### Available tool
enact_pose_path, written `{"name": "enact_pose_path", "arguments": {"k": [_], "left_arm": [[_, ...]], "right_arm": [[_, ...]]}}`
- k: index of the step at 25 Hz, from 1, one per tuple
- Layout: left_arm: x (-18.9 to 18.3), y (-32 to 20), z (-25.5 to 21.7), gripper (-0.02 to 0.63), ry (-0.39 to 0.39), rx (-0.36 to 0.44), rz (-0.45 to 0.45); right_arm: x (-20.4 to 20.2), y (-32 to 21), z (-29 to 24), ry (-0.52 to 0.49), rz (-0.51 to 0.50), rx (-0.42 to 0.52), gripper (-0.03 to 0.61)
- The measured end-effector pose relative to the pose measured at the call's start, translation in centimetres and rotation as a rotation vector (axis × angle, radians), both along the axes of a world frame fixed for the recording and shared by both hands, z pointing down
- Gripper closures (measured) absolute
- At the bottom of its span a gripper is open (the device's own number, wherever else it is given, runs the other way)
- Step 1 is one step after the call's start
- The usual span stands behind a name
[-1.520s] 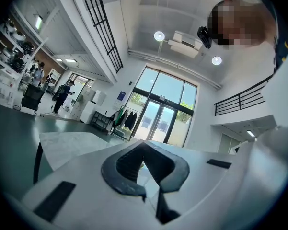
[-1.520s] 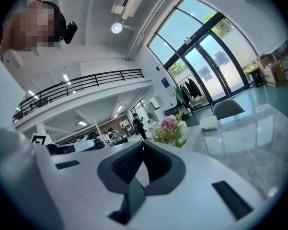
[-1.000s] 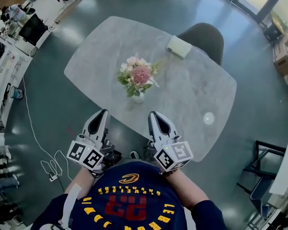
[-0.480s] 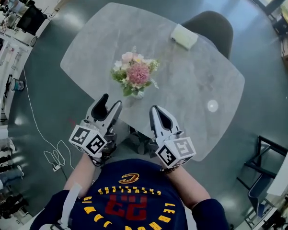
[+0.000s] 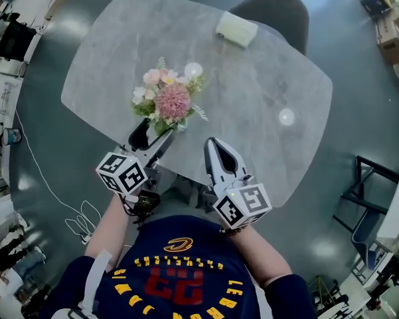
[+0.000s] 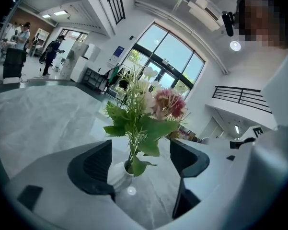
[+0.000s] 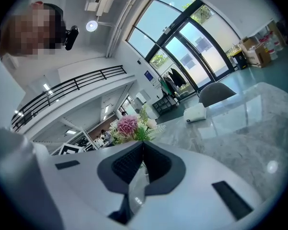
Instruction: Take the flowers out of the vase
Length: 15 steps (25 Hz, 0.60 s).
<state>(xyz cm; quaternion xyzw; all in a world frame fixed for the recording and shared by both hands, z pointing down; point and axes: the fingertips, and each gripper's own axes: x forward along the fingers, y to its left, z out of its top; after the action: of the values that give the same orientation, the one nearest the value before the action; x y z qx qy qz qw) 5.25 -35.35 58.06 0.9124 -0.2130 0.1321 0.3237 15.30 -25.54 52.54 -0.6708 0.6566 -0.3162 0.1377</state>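
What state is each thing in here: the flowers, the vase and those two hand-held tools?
flowers: upright in the vase, not taken out.
vase: standing on the table.
left tool: open, jaws either side of the vase.
right tool: shut, empty, short of the vase.

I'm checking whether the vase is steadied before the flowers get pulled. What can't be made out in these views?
- Left gripper view: the base of the vase is hidden behind the left hand-held gripper; whether its open jaws touch it is unclear.
- Head view: the flowers cover nearly all the vase.
- Right gripper view: the shut jaws of the right hand-held gripper mostly hide the vase; only blooms show.
- Pale box, head view: too small to identify.
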Motion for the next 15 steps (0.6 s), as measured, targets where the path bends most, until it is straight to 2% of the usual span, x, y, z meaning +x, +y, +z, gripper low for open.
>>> {"name": "enact_pose_path", "arguments": {"k": [6, 12, 15], "left_arm": [[2.5, -0.7, 1.8, 0.249, -0.069, 0.05, 0.112], [3.5, -1.6, 2.7, 0.253, -0.092, 0.082, 0.127], [3.7, -1.4, 2.7, 0.319, -0.107, 0.104, 0.146]], "right_arm": [[0.8, 0.8, 1.1, -0.019, 0.047, -0.025, 0.571], [1.5, 1.3, 1.9, -0.024, 0.083, -0.034, 0.571], [2.2, 1.7, 1.9, -0.023, 0.104, -0.036, 0.571]]}}
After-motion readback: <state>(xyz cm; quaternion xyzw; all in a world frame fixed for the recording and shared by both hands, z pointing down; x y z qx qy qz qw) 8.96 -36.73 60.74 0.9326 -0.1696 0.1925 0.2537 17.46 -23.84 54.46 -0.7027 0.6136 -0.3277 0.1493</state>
